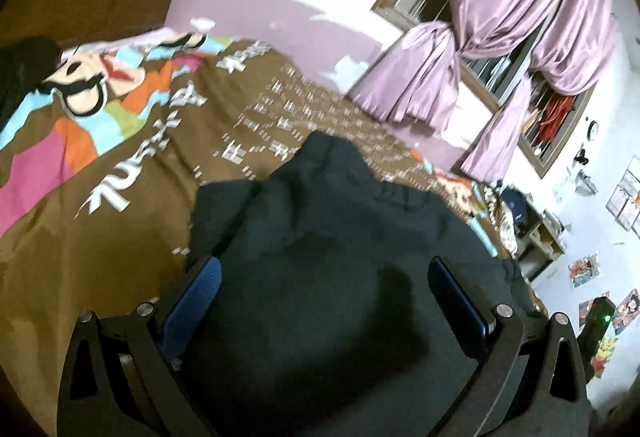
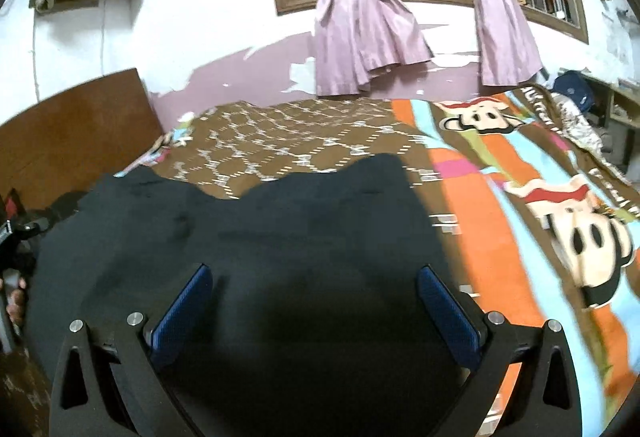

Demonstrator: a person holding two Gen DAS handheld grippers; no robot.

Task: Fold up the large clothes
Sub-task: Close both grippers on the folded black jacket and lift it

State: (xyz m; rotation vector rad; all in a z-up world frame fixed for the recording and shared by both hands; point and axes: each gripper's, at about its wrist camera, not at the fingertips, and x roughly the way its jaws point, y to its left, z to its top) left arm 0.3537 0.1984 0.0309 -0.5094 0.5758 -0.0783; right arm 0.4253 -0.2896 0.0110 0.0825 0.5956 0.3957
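A large dark navy garment (image 1: 332, 237) lies spread on the bed's brown patterned blanket (image 1: 132, 173). My left gripper (image 1: 324, 273) hovers over it with its blue-padded fingers (image 1: 200, 289) wide apart and nothing between them. In the right wrist view the same garment (image 2: 256, 221) lies flat, its far edge wavy against the blanket (image 2: 288, 141). My right gripper (image 2: 316, 285) is also open and empty above the cloth, fingers (image 2: 444, 301) apart.
A wooden headboard (image 2: 72, 133) stands at the left. Pink curtains (image 2: 360, 33) hang over a barred window on the far wall. A cartoon monkey print (image 2: 592, 241) covers the blanket's right side. Shelves and clutter (image 1: 540, 233) sit beyond the bed.
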